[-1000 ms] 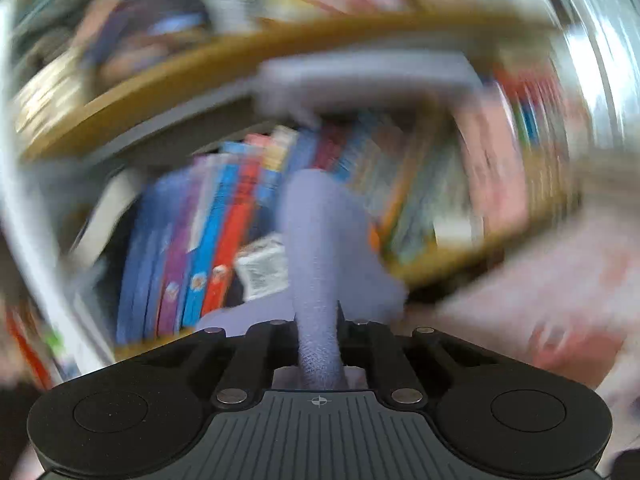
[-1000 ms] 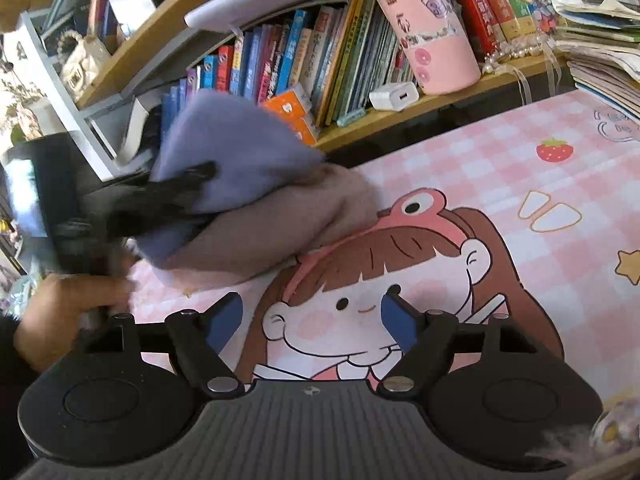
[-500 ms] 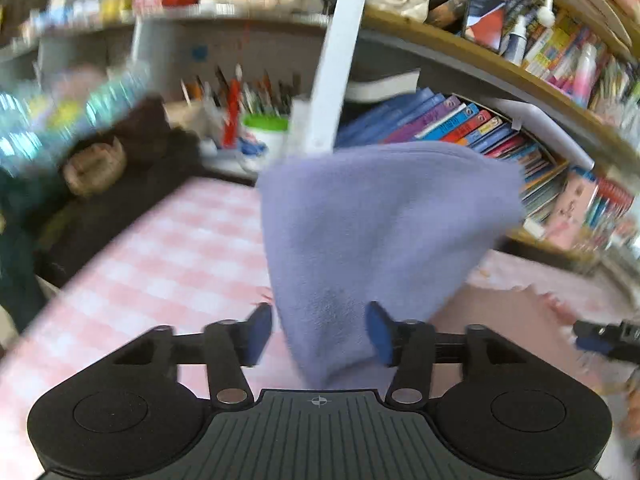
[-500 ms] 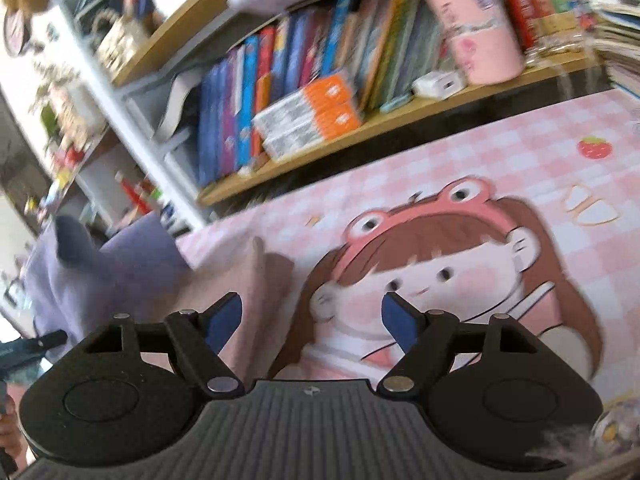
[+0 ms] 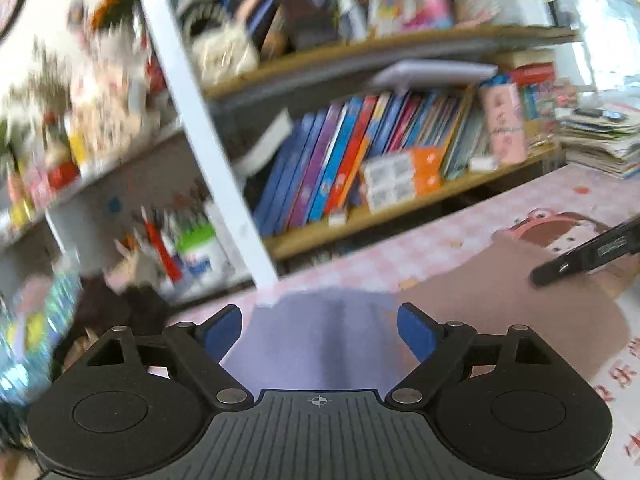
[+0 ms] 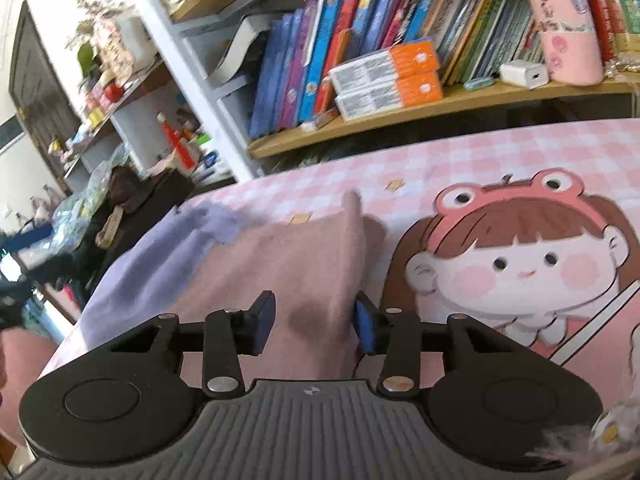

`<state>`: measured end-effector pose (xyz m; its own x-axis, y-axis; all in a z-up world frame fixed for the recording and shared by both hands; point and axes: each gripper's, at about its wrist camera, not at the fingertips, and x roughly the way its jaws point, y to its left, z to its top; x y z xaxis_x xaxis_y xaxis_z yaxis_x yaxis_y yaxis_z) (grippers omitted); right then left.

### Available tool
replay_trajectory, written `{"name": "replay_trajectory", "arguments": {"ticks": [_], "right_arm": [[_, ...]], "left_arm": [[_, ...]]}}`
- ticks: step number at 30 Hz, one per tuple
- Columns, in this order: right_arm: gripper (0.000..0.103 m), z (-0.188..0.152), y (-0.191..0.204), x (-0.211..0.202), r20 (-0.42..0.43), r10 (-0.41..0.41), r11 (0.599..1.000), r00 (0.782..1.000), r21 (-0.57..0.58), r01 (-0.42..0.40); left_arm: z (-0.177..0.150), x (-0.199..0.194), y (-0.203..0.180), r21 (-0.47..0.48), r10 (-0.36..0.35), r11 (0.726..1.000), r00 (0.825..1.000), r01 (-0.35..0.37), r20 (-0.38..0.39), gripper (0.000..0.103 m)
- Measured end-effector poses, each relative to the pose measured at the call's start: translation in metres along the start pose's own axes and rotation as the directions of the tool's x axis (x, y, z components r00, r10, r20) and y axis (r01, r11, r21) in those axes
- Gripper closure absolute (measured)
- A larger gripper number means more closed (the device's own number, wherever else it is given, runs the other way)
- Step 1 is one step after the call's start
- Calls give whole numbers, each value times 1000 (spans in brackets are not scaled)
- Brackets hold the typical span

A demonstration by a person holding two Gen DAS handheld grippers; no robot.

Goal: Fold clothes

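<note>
While lying flat on the pink checked table cover (image 6: 500, 148), cloth (image 6: 288, 264) (lavender half at nine o'clock, dusty pink half at three) reaches under both tools. Left gripper (image 5: 320, 330): jaws just opened wide, released, lavender fabric below them, not pinched. Right gripper (image 6: 316, 322): jaws just closing, pink fold between the pads, contact not certain. Orange-ended boxes (image 6: 386, 78) at twelve o'clock: print too small to read.
</note>
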<state>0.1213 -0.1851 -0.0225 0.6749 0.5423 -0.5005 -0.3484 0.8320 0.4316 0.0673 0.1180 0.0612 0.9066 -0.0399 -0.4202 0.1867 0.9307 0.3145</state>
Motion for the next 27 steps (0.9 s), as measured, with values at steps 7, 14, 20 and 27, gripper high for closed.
{"name": "replay_trajectory", "arguments": {"ticks": [7, 14, 20, 27], "right_arm": [[85, 6, -14, 10, -27, 30, 999, 999, 27, -29], [96, 13, -36, 0, -4, 88, 992, 996, 90, -87], [96, 41, -82, -34, 139, -45, 986, 989, 166, 21], [96, 40, -100, -49, 107, -127, 990, 986, 76, 119]], "left_arm": [[-2, 92, 24, -87, 43, 994, 975, -63, -218, 16], [1, 135, 57, -281, -48, 959, 959, -34, -280, 16], [-4, 125, 57, -362, -203, 925, 954, 114, -220, 16], [6, 119, 21, -336, -369, 891, 919, 306, -141, 16]]}}
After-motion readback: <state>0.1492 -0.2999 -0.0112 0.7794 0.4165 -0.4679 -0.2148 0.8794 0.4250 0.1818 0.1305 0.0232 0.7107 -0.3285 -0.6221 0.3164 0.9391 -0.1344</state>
